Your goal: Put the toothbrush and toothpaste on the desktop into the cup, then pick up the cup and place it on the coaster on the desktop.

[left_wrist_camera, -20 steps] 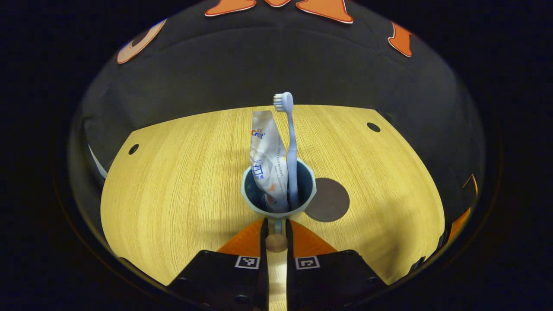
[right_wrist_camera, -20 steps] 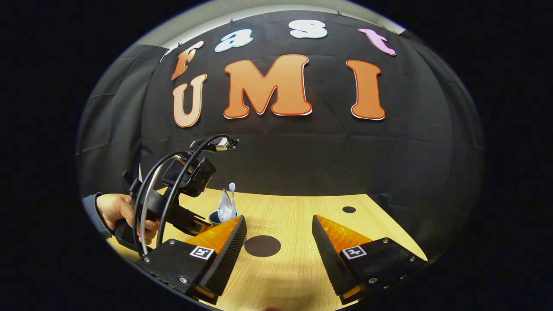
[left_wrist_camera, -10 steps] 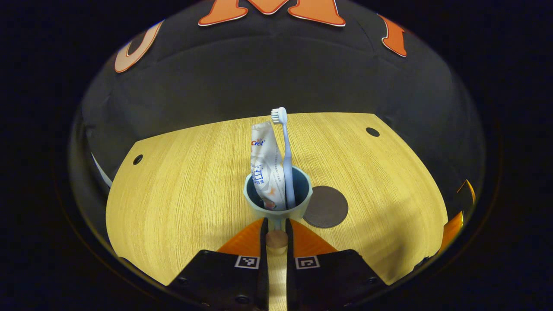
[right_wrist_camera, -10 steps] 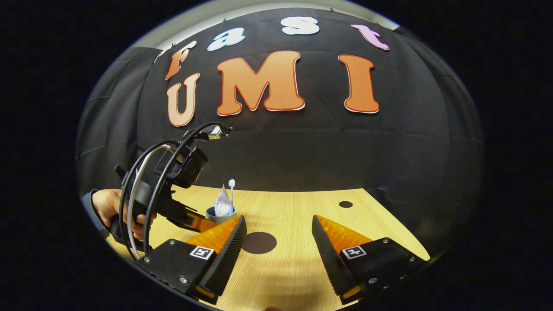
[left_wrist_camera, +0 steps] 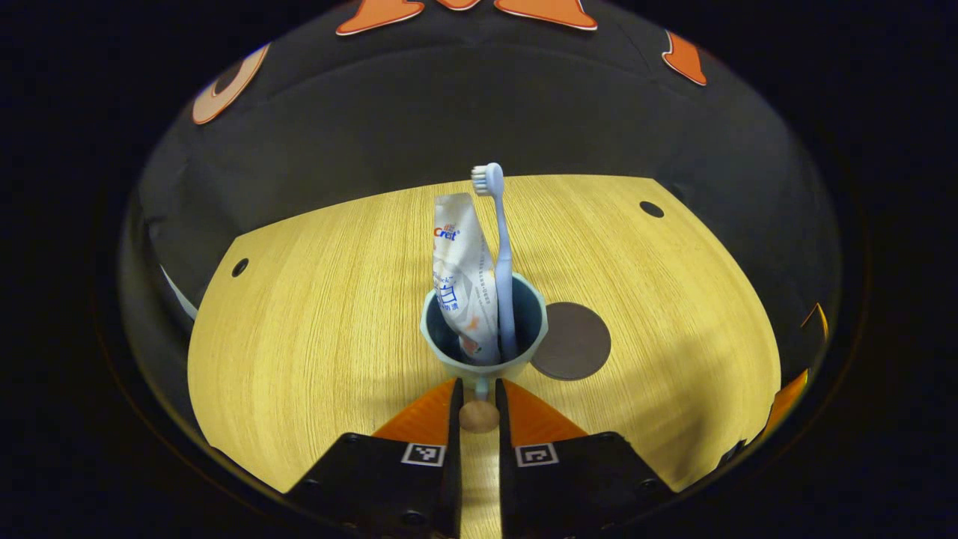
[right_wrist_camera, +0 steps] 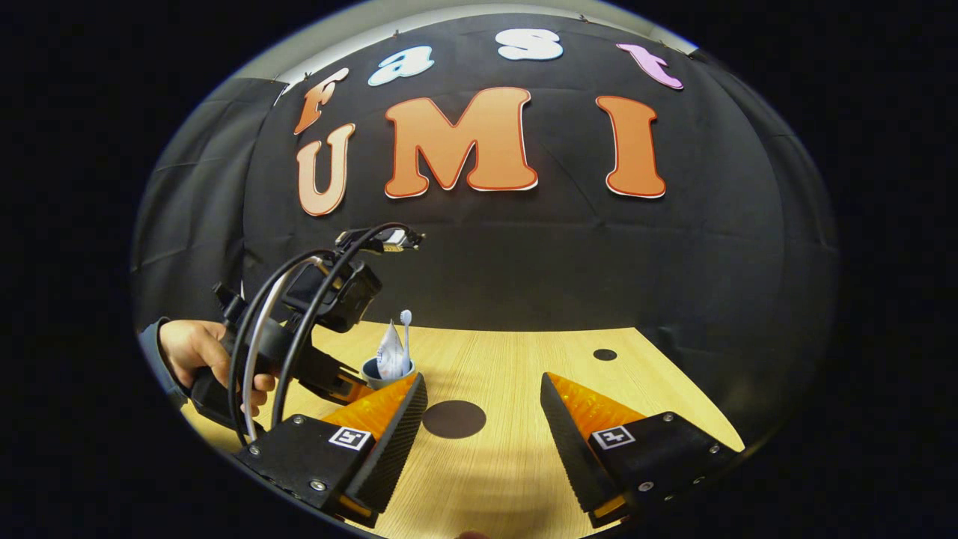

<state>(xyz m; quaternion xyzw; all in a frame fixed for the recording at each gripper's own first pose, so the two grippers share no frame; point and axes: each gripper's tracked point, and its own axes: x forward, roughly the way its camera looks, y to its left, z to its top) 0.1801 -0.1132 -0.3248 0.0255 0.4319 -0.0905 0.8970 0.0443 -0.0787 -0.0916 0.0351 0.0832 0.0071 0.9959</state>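
Our left gripper (left_wrist_camera: 477,389) clamps the cup's handle (left_wrist_camera: 479,414); next we carry the cup (left_wrist_camera: 483,329) right onto the coaster (left_wrist_camera: 572,340); our right gripper (right_wrist_camera: 483,404) waits spread.

Both views sharp, no motion blur; strong fisheye bending at edges, pale wood-grain desktop (left_wrist_camera: 322,314) curves. Bright warm overhead light, mild glare on the desktop centre. Soft shadows near round dark-brown coaster (left_wrist_camera: 572,340) and right edge. Black cloth wall (right_wrist_camera: 524,254) dim, evenly lit
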